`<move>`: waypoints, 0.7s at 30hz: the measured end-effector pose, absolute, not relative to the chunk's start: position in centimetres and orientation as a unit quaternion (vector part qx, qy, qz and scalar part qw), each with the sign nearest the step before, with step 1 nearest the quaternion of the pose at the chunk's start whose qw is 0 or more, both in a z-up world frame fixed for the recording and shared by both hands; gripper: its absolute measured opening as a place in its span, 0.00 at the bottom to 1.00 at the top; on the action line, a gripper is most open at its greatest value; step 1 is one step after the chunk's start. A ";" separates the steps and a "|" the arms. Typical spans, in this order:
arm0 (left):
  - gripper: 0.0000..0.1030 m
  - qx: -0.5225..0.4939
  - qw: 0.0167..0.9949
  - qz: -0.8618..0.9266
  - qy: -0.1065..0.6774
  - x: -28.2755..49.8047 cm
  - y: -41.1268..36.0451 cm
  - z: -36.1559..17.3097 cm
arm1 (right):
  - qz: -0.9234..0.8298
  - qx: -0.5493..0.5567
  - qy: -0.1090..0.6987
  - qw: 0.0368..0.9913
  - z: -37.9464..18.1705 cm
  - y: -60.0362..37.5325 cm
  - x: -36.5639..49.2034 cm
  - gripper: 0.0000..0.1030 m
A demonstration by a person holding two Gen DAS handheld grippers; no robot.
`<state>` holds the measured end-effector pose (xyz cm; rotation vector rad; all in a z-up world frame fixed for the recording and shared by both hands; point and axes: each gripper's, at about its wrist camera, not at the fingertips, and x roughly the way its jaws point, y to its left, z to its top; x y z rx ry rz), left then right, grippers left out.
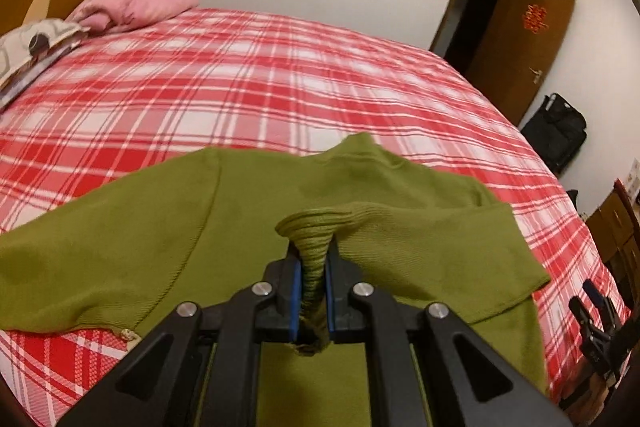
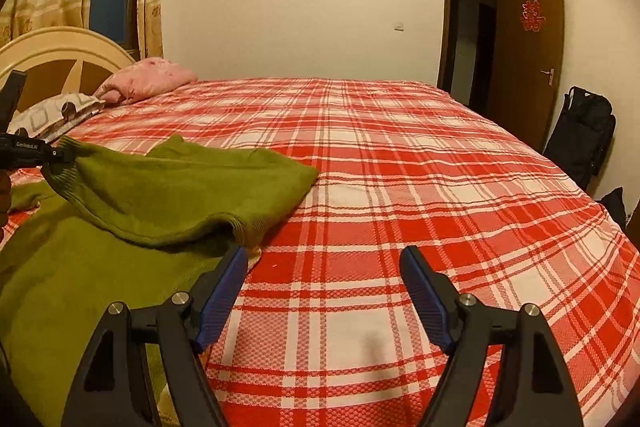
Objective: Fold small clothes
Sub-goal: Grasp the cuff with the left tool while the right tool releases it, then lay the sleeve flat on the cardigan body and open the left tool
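We list: green sweater (image 1: 132,239), matt knit, ribbed cuff; bedspread (image 2: 400,187), woven checked cloth; door (image 2: 528,67), smooth brown wood, upper right.

From the right wrist view we saw our right hand-held gripper (image 2: 324,259) with its blue-padded jaws spread wide and nothing between them, poised over the red-and-white plaid bed (image 2: 420,187), its left finger just beside the ribbed hem of the green sweater (image 2: 168,195). At the far left edge our left hand-held gripper (image 2: 60,153) pinched a ribbed edge of that sweater and held it lifted, so one layer lay folded over the rest. Behind it we saw a pink pillow (image 2: 148,81) by the cream headboard (image 2: 60,47), and a brown door (image 2: 528,59) standing open.
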<state>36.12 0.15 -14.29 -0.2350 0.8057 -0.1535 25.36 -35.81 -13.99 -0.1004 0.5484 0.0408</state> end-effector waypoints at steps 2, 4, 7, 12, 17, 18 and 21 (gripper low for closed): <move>0.10 -0.116 0.911 -0.067 0.391 36.3 0.7 -14.5 | 0.021 -0.050 0.274 0.960 -14.1 -35.8 25.5 0.77; 0.10 -0.112 0.910 -0.067 0.394 36.5 0.7 -14.9 | 0.021 -0.052 0.278 0.959 -14.3 -35.8 25.6 0.77; 0.16 -0.090 0.906 -0.052 0.411 36.7 0.2 -16.0 | 0.027 -0.056 0.285 0.957 -14.5 -35.5 25.7 0.77; 0.54 -0.066 0.905 -0.051 0.416 36.0 -0.4 -16.4 | 0.044 -0.065 0.315 0.946 -14.3 -34.2 26.7 0.77; 0.70 -0.025 0.915 -0.040 0.402 34.9 -1.2 -16.2 | 0.064 -0.115 0.361 0.923 -14.5 -30.2 29.7 0.77; 0.70 -0.011 0.913 -0.027 0.407 34.9 -1.2 -16.5 | 0.053 -0.133 0.358 0.923 -14.7 -29.5 30.3 0.76; 0.70 0.030 0.905 0.004 0.425 35.2 -1.2 -17.5 | 0.014 -0.136 0.358 0.924 -14.8 -29.4 32.2 0.76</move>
